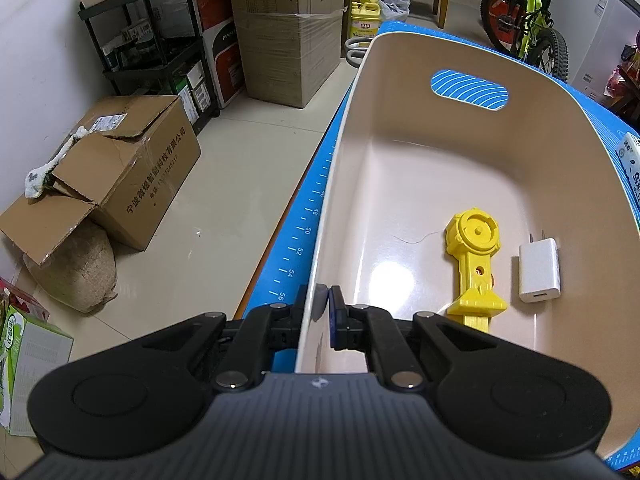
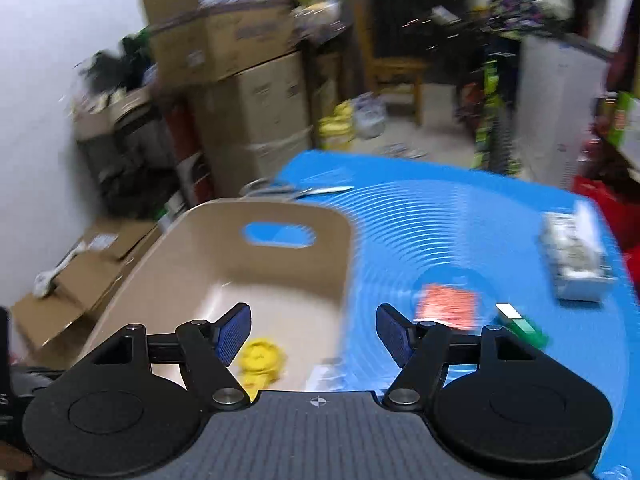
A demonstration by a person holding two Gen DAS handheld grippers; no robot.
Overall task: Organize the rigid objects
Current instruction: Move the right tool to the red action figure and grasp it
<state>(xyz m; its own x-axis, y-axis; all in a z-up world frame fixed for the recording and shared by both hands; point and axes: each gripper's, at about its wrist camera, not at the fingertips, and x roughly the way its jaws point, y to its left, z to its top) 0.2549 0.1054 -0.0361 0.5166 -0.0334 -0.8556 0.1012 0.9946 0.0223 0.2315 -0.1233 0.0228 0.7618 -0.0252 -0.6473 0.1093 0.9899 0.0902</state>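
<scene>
Blue mat (image 2: 460, 216): left gripper (image 1: 324, 300) pinches bin (image 1: 560, 92) rim. Yellow toy (image 1: 476, 264) and charger (image 1: 539, 270) ahead, binned. Right gripper (image 2: 314, 334) gapes empty; red item (image 2: 446, 304) and green item (image 2: 524, 326) ahead (blurry) remain.

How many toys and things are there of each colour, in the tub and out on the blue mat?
Yellow: 1, the yellow toy in the tub
White: 2, the charger in the tub, the white pack on the mat
Orange: 1, the orange piece on the mat
Green: 1, the green block on the mat
Total: 5
</scene>
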